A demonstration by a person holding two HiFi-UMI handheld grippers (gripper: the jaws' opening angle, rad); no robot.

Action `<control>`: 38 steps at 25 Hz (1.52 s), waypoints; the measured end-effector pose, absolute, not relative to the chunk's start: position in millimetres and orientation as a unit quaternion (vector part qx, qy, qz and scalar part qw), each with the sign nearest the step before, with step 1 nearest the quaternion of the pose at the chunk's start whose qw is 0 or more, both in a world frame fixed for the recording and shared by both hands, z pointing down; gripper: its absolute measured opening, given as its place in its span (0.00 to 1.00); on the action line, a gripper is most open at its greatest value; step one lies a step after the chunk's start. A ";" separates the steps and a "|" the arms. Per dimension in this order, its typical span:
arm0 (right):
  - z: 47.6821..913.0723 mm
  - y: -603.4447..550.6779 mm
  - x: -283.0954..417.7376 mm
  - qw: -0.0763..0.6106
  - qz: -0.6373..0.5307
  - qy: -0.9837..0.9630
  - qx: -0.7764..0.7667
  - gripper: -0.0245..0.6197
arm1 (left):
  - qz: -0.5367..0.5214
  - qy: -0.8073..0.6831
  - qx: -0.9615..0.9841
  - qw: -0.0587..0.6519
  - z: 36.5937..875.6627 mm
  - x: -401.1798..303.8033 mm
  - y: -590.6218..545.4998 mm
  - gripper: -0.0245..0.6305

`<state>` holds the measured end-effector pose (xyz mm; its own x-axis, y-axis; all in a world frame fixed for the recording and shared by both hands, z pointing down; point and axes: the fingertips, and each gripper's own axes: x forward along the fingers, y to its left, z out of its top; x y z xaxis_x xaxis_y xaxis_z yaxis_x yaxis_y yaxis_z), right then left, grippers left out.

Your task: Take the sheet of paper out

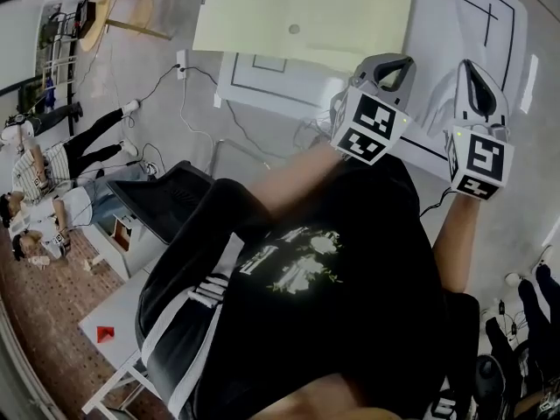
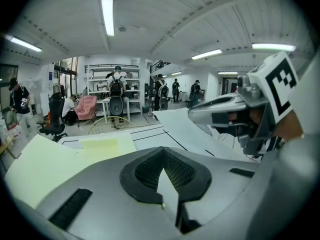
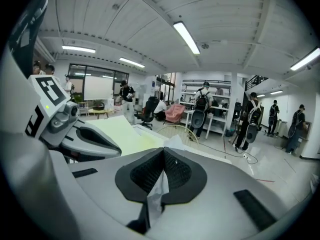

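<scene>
Nearest, your right hand-held gripper (image 3: 163,154): jaws pressed together on a thin, crumpled whitish sheet, which I take to be the sheet of paper (image 3: 156,191). It bunches below the pads and pokes up past the tips. Your left hand-held gripper (image 2: 165,168): jaws likewise closed, with a smooth white sliver wedged between the pads. That is probably another edge of the same sheet, though no view shows the span between the two. Head view: you hold both grippers side by side, near each other, above your black shirt (image 1: 367,278), tips toward the pale yellow folder (image 1: 302,11) lying partly over the white lined mat (image 1: 455,24). Judgement: the paper looks mostly free of the folder; I cannot tell whether any of it sits inside. To do this well, move both grippers at one pace so the sheet isn't stretched or torn between two pinches. The right-side grip shows crumpling, so don't squeeze harder or twist. Draw flat, toward yourself, in line with the folder's opening. Far back: people with backpacks (image 3: 202,106), well apart from the work.
</scene>
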<state>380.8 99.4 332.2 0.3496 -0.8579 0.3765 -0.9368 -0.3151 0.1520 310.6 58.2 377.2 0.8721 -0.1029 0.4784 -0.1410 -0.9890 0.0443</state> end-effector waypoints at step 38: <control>448.6 98.3 382.2 0.127 0.166 -0.614 0.761 0.18 | 0.300 -0.087 0.948 0.051 428.6 312.7 70.6 0.03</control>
